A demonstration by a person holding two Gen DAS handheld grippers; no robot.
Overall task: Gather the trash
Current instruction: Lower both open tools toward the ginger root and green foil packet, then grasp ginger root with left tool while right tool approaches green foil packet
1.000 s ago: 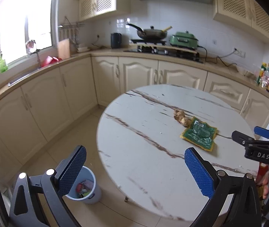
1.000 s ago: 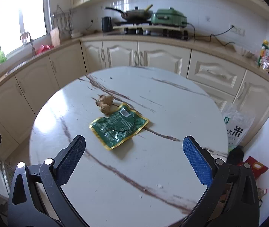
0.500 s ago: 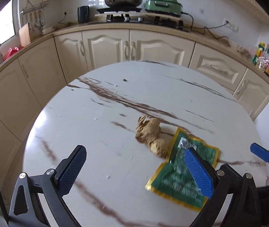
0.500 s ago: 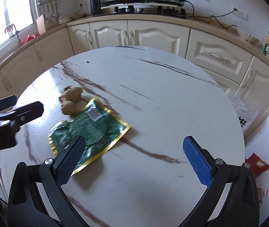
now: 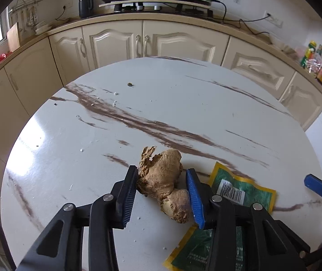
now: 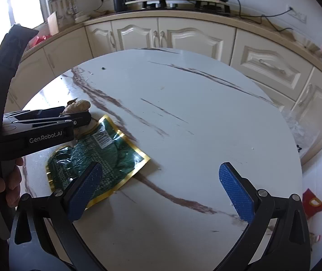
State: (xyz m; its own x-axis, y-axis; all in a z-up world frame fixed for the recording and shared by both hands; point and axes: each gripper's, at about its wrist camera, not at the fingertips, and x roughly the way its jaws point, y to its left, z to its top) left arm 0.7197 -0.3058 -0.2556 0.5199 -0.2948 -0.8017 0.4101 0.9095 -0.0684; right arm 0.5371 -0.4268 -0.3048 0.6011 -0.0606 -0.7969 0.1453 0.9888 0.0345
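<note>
Step in hand: picking the knobbly tan piece of ginger root (image 5: 164,180) off the round white marble-patterned table (image 5: 183,103) as the first bit of trash, by my reading.
Left gripper (image 5: 161,194): its blue-padded jaws are closing with the ginger between them; the left pad seems to touch the ragged end, the right pad looks just short of the lower lobe, so no firm clamp yet.
Grip advice: squeeze across the thick middle of the root, not the flaky end, since the lumpy shape could roll or pivot out.
Right gripper (image 6: 158,189): jaws wide apart, nothing between them, hovering over bare table just right of the wrapper.
Flat green foil wrapper with gold border (image 6: 97,155): lies on the table touching the ginger; its corner sits under the left gripper's right finger and may get dragged along.
Edges: the wrapper lies near the table's near rim; a sideways nudge could slide it off.
Open room: the far half of the table is bare except for a few crumbs; the two grippers are close, so lifting straight up looks safest.
</note>
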